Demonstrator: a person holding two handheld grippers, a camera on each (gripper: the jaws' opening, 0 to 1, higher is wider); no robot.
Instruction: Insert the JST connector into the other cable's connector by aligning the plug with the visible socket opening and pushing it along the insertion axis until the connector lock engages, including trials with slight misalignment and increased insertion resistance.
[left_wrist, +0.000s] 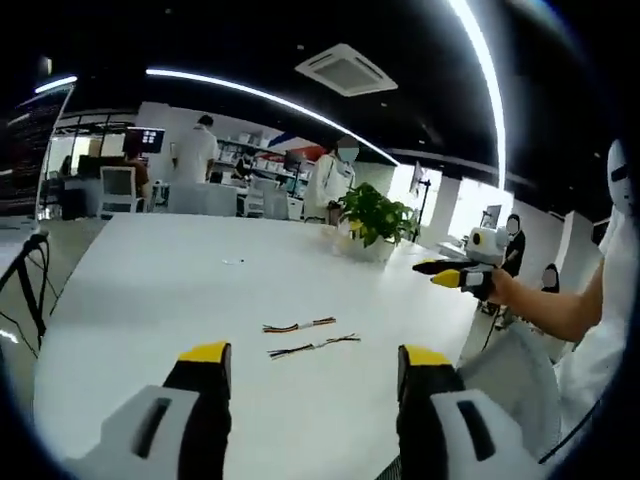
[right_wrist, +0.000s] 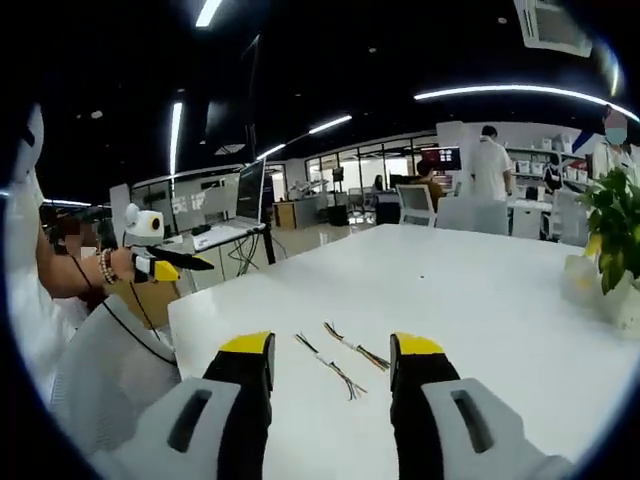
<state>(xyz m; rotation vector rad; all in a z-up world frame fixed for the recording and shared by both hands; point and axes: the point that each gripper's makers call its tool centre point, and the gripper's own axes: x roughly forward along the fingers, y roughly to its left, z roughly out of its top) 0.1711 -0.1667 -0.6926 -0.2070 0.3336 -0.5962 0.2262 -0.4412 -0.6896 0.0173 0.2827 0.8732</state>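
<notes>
Two short multi-coloured cables lie side by side on the white table (left_wrist: 150, 290). In the left gripper view the farther cable (left_wrist: 298, 325) and the nearer cable (left_wrist: 313, 346) rest just beyond my left gripper (left_wrist: 316, 357), which is open with nothing between its yellow-tipped jaws. The right gripper (left_wrist: 446, 272) enters that view from the right, held in a hand above the table edge. In the right gripper view the two cables (right_wrist: 357, 350) (right_wrist: 328, 366) lie ahead of my open right gripper (right_wrist: 331, 347). The left gripper (right_wrist: 172, 264) shows at the left, raised off the table.
A potted green plant (left_wrist: 373, 216) stands at the table's far side, also at the right as the plant (right_wrist: 612, 235). People stand among desks and monitors in the office behind (left_wrist: 195, 150). A person's arm and white sleeve (left_wrist: 560, 310) reach in from the right.
</notes>
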